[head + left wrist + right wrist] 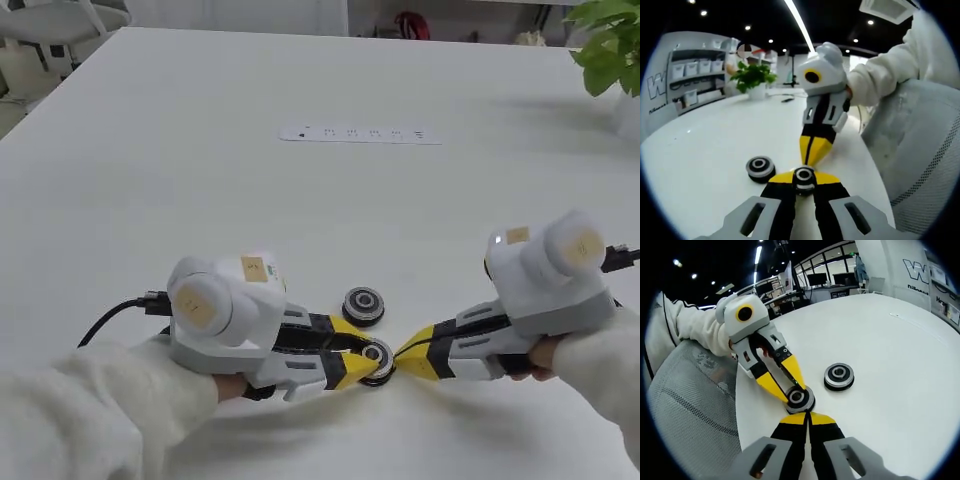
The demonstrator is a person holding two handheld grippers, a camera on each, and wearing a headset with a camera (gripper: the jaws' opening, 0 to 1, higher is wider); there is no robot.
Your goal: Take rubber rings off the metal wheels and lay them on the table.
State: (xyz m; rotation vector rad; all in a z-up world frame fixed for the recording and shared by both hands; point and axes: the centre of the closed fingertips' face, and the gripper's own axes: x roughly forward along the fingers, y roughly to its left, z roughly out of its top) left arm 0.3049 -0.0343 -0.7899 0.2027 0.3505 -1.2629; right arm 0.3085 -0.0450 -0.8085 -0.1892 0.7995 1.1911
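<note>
White table (300,220), plain top. Far side, mid: white pwr strip (360,134), flat. Far R corner: potted plant (606,45). Near edge: wheel (363,305) w/ black ring, flat on its side. 2nd wheel (377,354) just beside it, nearer, looks to sit on the top too. Black cable (115,317) trails near L.

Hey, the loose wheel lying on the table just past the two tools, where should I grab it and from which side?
Come straight down and pinch the loose wheel across its black outer rim, on opposite sides. It lies flat on the table, hub up, so a low sideways approach would likely just push it along.
</note>
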